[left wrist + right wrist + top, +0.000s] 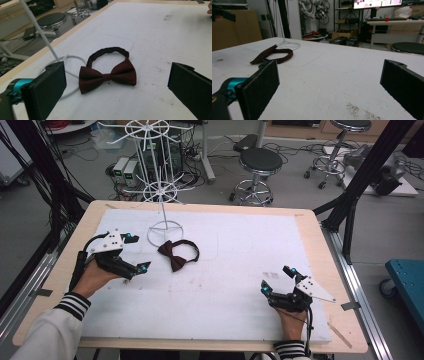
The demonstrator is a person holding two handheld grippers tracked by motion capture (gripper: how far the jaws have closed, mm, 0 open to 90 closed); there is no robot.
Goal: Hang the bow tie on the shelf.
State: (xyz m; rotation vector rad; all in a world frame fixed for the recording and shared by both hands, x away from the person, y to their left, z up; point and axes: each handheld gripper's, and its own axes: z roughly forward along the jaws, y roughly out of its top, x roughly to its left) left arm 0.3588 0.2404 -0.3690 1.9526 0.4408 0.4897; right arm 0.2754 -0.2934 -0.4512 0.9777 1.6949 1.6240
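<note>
A dark red bow tie (176, 254) with a black neck strap lies flat on the white table cover (240, 245), just in front of the round base of a white wire stand (161, 195). My left gripper (137, 254) rests on the table to the left of it, open, jaws aimed at the bow tie (108, 75), nothing between them. My right gripper (276, 280) rests near the front right of the table, open and holding nothing. From there the bow tie (272, 55) lies far off, with the stand's base ring (289, 45) behind it.
The wire stand's base ring (71, 75) curves right beside the bow tie, its pole (40, 31) rising at the left. Round stools (260, 170) and cables stand on the floor beyond the far edge. A dark smudge (359, 111) marks the cover near my right gripper.
</note>
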